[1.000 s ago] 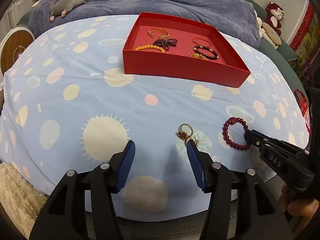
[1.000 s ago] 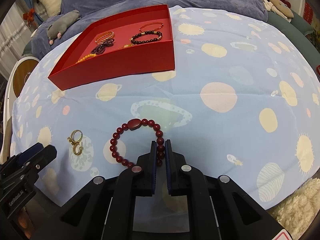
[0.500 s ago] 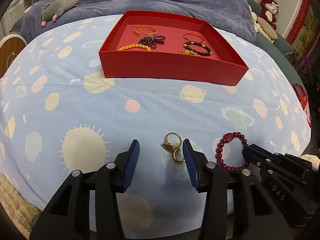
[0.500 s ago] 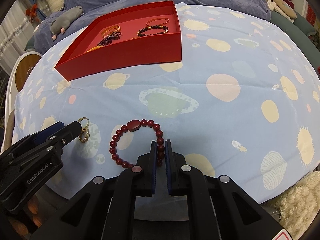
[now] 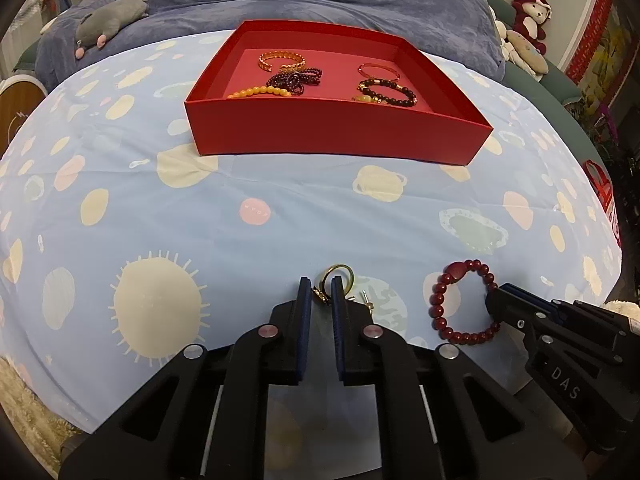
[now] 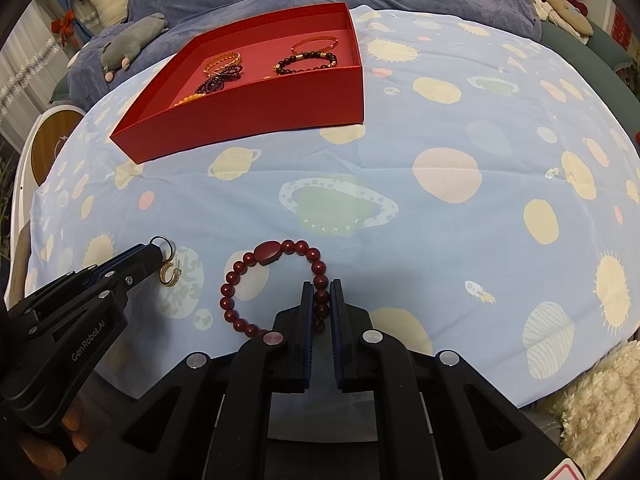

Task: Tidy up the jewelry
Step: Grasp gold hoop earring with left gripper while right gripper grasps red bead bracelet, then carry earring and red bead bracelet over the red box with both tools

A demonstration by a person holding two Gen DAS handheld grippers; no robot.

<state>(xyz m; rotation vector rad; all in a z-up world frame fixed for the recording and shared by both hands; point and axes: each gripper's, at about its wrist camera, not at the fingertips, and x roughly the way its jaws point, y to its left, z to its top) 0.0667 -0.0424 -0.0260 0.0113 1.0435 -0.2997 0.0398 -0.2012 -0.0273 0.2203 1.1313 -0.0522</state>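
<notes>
Since a second ago the left claw (image 5: 321, 292) has come in over the gold earrings (image 5: 335, 285) near the front edge of the tabletop (image 5: 280, 184), and its jaws have just been closing, so they now pinch one of the pair. The right claw (image 6: 320, 294) is unchanged, pressed together on the near side of the one dark red bead bracelet (image 6: 272, 286) just beside the earrings. Toward the far edge sits one red tray (image 5: 332, 132) holding five bracelets: two gold, one amber, one purple, one dark-beaded.
</notes>
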